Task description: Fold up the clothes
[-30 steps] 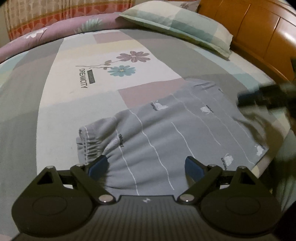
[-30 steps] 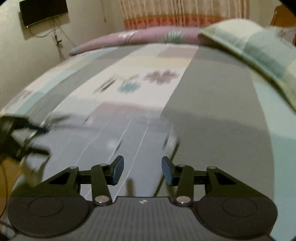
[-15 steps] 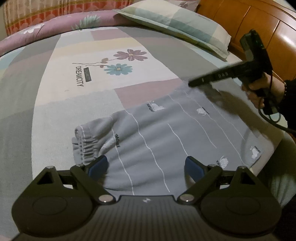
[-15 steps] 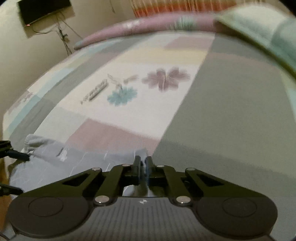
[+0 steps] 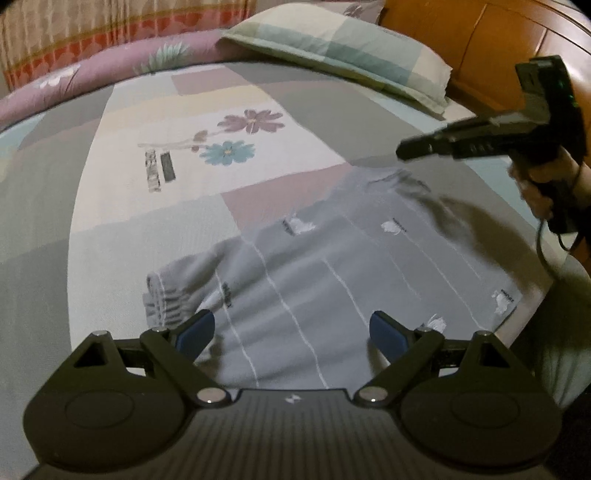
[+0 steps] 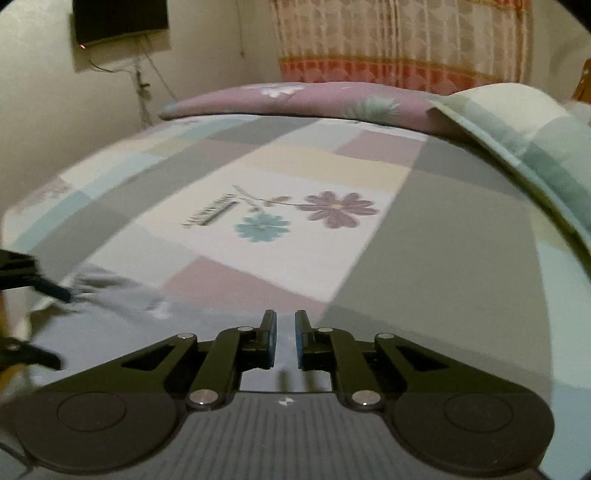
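Observation:
A grey garment (image 5: 332, 266) with thin white stripes and small white prints lies spread on the bed, its gathered elastic cuff (image 5: 162, 299) at the left. My left gripper (image 5: 291, 328) hovers over its near edge, blue pads wide open with nothing between them. My right gripper (image 5: 406, 151), held by a hand (image 5: 543, 184), hangs in the air above the garment's rumpled far corner. In the right wrist view its jaws (image 6: 285, 332) are opening, a narrow gap between the pads and no cloth in it. The garment (image 6: 122, 295) is blurred at lower left there.
The patchwork bedsheet (image 5: 184, 155) with flower prints stretches beyond the garment. A checked pillow (image 5: 332, 51) and a wooden headboard (image 5: 480, 48) are at the far right. A rolled purple quilt (image 5: 92, 81) lies along the far side. A wall screen (image 6: 118, 18) hangs beyond the bed.
My right gripper shut at the garment's far corner, then lifted off it, and its pads have parted a little. The left gripper has stayed put and open.

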